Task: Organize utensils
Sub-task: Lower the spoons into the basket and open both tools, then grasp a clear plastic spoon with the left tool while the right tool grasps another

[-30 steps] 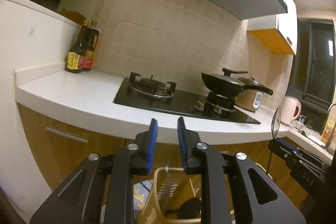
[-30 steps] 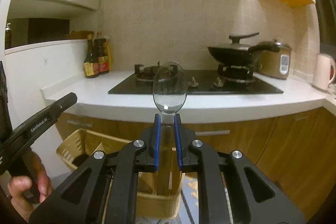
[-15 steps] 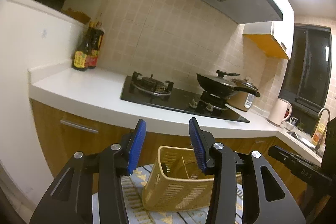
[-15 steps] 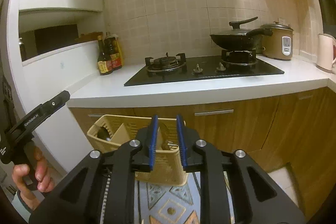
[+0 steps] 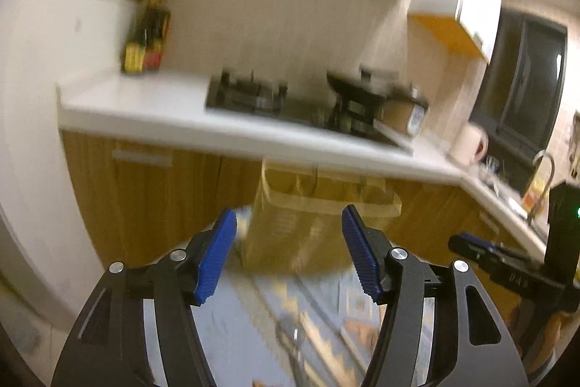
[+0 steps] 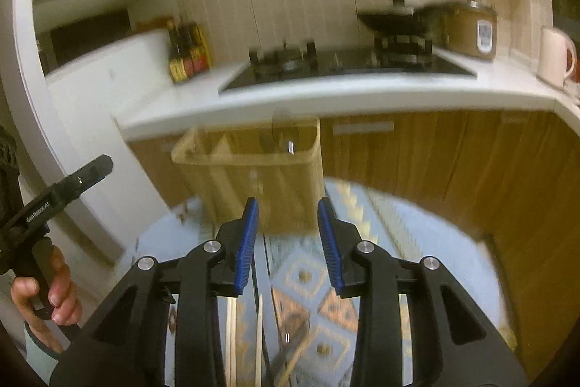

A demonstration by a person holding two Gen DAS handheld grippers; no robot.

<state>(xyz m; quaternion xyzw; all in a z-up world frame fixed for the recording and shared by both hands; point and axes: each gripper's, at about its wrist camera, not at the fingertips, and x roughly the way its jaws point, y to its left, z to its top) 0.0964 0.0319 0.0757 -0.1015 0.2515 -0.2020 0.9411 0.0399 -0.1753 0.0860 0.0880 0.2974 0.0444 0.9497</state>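
Left wrist view is smeared by motion blur: the left gripper fills the lower frame with its blue pads spread wide and nothing between them; its jaws have just been opening. Past the pads, at centre frame, a tan slotted basket stands on a round table with a patterned cloth. Behind the basket run wooden cabinets under a white counter, with a black hob at mid-frame, a dark pan to its right and bottles at upper left. At the lower right edge the right gripper reaches in. Right wrist view shows that right gripper at bottom centre, its pads parted and clasping nothing; these jaws too have just been opening. Above them at centre frame stands the basket, with a clear spoon upright in its right-hand part, bowl above the rim; the blur hides the exact compartment. Pale chopsticks and other utensils, too blurred to name, lie on the cloth low in the frame between the gripper's arms. At the left edge a hand grips the handle of the left gripper, whose jaws cannot be read from this angle. A white kettle sits on the counter at right.
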